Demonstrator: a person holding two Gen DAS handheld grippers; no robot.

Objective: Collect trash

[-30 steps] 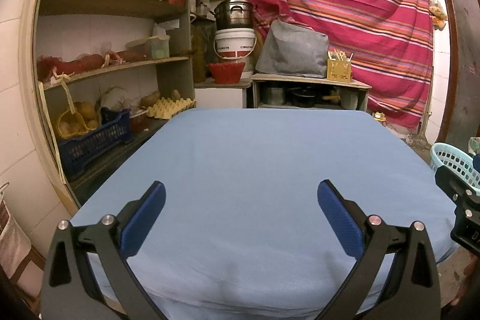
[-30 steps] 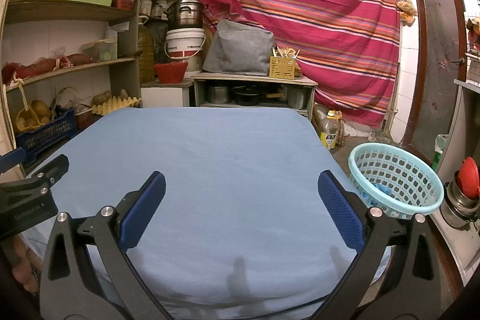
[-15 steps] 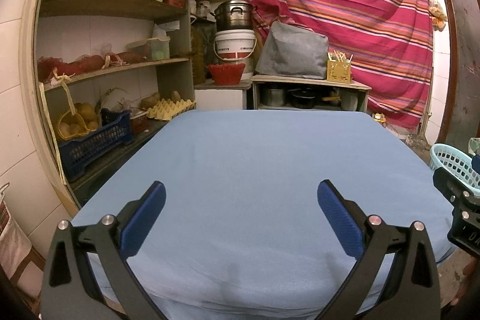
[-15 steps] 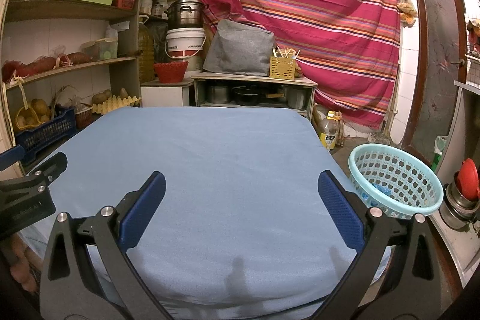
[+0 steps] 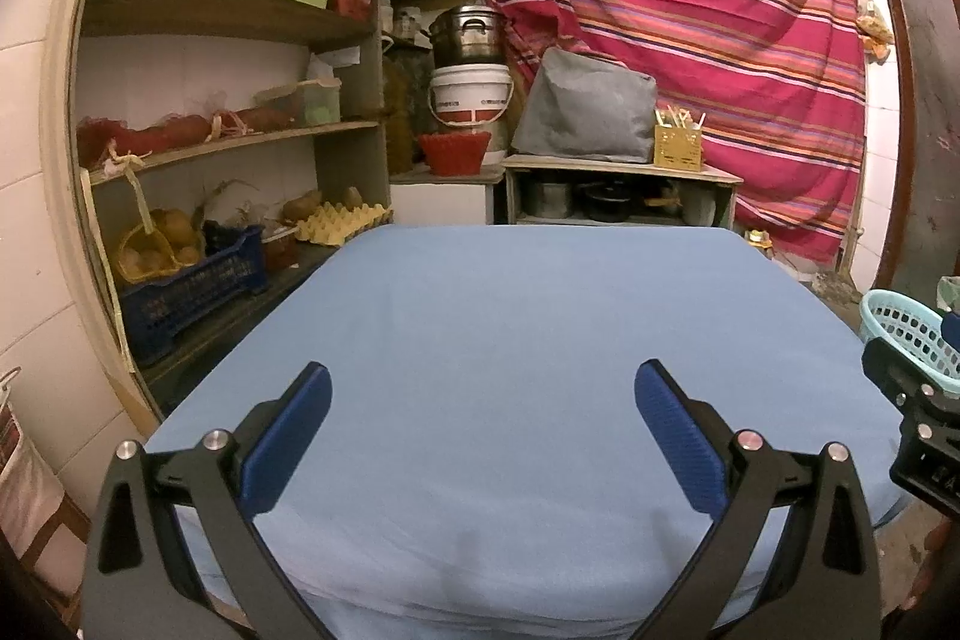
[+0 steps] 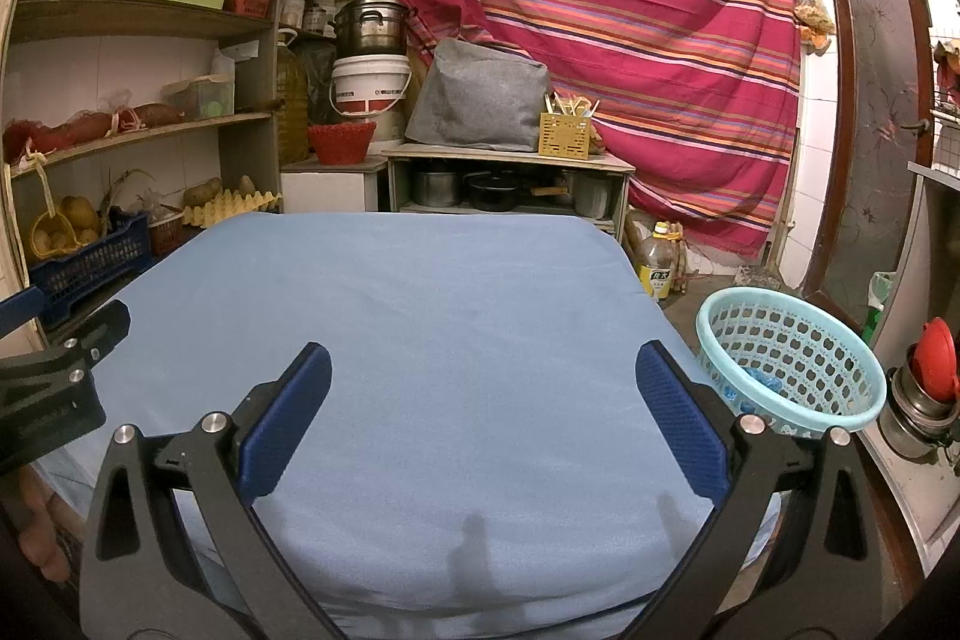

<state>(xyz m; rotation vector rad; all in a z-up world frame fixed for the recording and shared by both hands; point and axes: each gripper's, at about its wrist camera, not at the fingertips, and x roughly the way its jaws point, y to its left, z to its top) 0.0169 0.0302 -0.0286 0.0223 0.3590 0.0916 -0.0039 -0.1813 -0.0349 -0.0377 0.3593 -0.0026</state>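
A blue-covered table (image 5: pixel 510 340) (image 6: pixel 432 316) fills the middle of both views, and no loose trash shows on it. My left gripper (image 5: pixel 483 388) hangs open over its near edge with nothing between its blue pads. My right gripper (image 6: pixel 483 370) is open too, over the same near edge. A light blue basket (image 6: pixel 840 418) stands on the floor off the table's right side; a crumpled blue item (image 6: pixel 757 381) lies inside it. The basket's rim (image 5: pixel 882 304) also peeks in at the right of the left wrist view.
Wooden shelves (image 5: pixel 210 148) packed with boxes, baskets and an egg tray run along the left. A low cabinet (image 6: pixel 510 184) with pots stands behind the table, under a striped red cloth (image 6: pixel 630 10). An oil bottle (image 6: pixel 657 271) sits on the floor. Metal pots (image 6: pixel 918 400) stand at the right.
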